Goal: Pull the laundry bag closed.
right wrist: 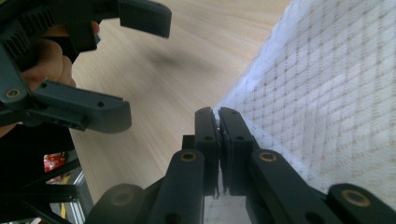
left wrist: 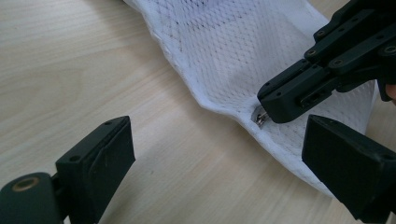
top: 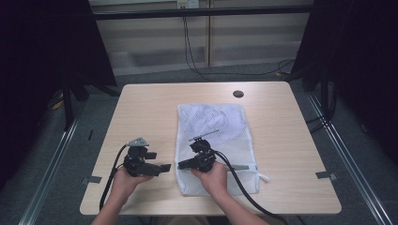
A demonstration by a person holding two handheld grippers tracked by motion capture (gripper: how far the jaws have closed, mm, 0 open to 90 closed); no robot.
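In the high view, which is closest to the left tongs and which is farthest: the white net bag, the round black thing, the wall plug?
1. White net bag, just beside the left tongs.
2. Round black thing, at the table's far edge.
3. Wall plug, up behind the table.

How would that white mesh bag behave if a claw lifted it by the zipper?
The white mesh bag would probably droop; it lies flat, wrinkled and thin. Likely light, since the weave shows through. The right claw, shut on the metal zipper pull, might drag the fabric along.

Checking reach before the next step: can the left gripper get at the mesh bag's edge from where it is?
Probably yes. The left gripper is open, the mesh bag edge lies just ahead across bare table; only the right gripper, shut on the zipper pull, crowds it.
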